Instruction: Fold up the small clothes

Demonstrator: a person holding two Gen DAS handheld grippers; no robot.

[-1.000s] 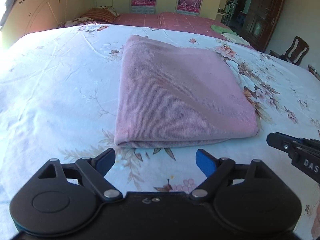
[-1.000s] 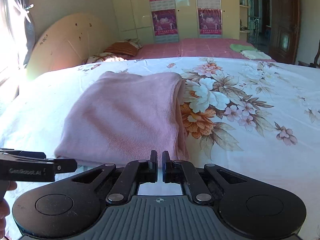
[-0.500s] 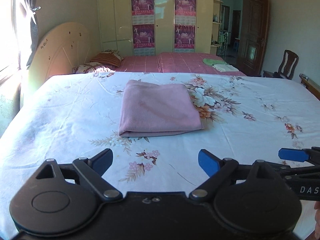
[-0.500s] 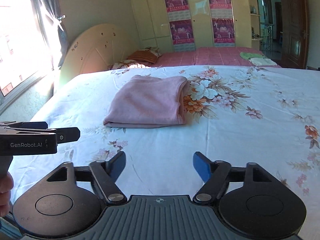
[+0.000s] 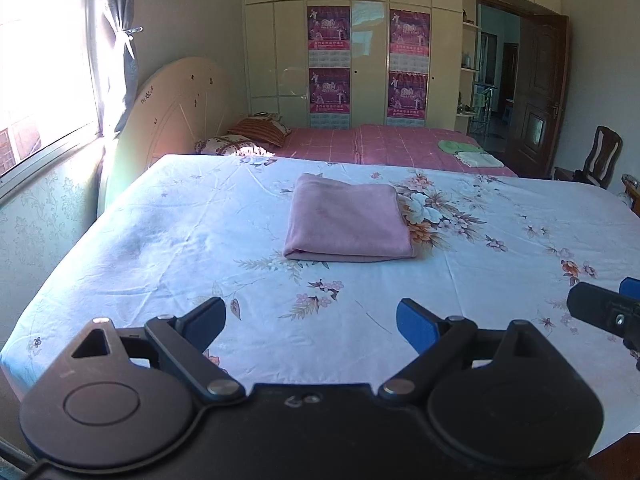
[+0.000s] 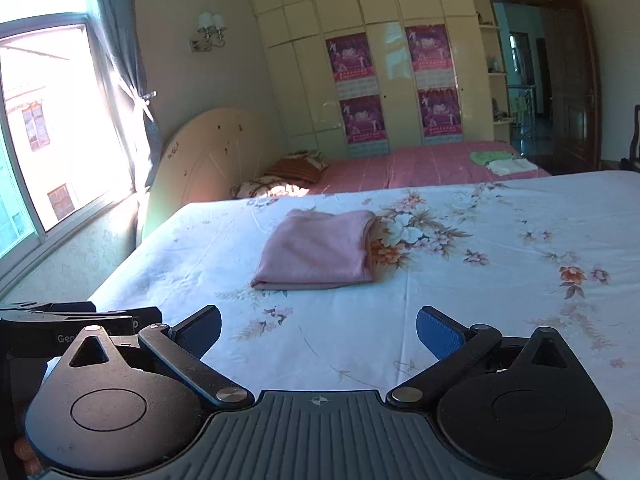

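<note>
My left gripper [image 5: 310, 322] is spread wide with nothing in it. The right gripper [image 6: 319, 332] is opening, also with nothing between its jaws. Both sit well short of the pink cloth [image 5: 349, 219], which lies folded flat mid-bed on the floral sheet [image 5: 160, 240]; I judge the fold finished.

pink cloth [image 5: 349, 220] folded flat, mid-bed

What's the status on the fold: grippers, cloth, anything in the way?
Left gripper open, empty. Right gripper opening, empty. Pink cloth folded flat on bed sheet, clear of both. Nothing in the way.
</note>
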